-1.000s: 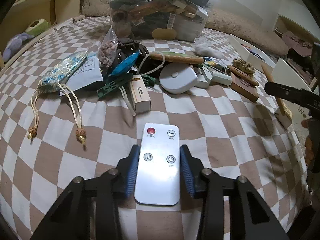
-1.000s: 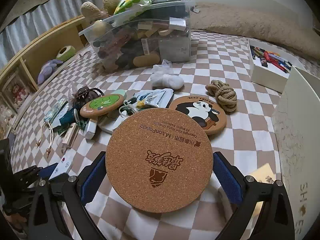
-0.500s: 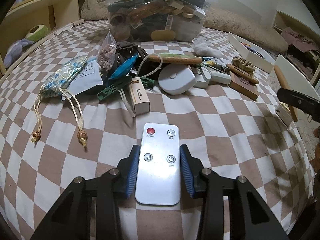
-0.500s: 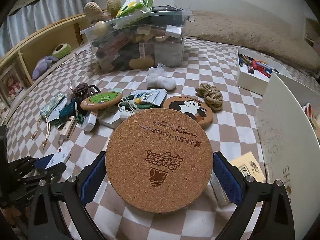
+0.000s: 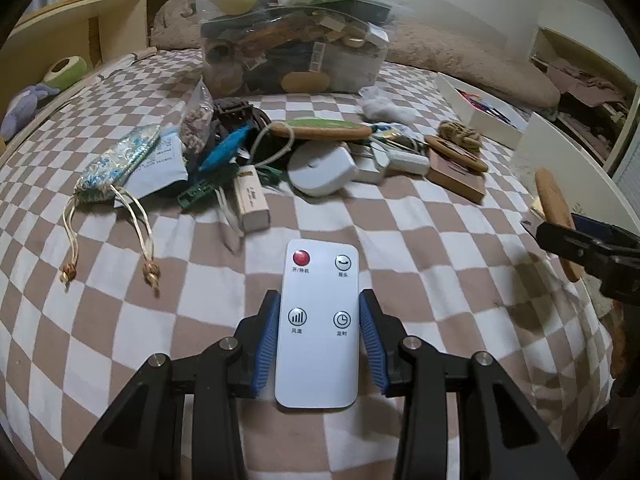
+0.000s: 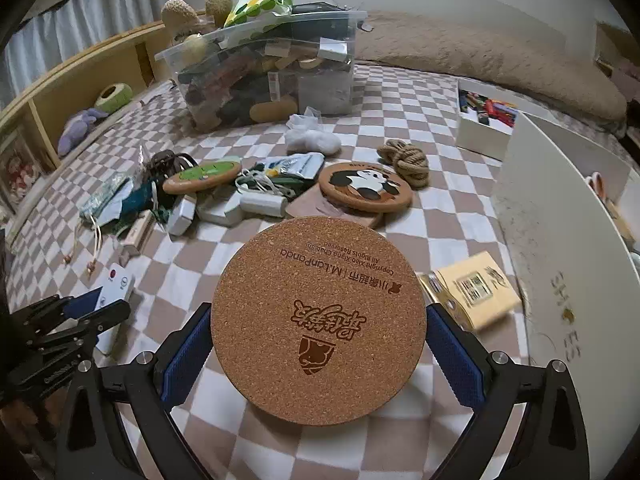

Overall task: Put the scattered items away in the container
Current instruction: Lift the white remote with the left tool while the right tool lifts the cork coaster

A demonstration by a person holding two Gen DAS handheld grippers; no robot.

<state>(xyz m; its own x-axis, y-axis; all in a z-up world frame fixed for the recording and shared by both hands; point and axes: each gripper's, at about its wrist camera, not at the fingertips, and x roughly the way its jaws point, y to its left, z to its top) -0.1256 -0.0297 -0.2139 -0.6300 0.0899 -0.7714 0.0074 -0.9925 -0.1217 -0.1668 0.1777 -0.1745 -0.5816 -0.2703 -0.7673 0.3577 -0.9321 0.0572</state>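
The cork coaster (image 6: 318,320) covered the checkered bedspread (image 6: 400,128) beneath it and the inner faces of the right gripper (image 6: 319,346) pads, so their contact with its rim could not be seen. The white remote (image 6: 116,280) was half hidden behind the left gripper (image 6: 76,320). Items deep inside the clear storage bin (image 5: 296,40) blurred together, too crowded to name. The white shoebox lid (image 6: 568,248) ran off the right edge. The small labels on the remote's buttons were too small to read.

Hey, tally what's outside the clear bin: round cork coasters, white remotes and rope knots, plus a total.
Round cork coasters: 3 (plain coaster, panda coaster, green coaster)
White remote: 1
Rope knot: 1
Total: 5
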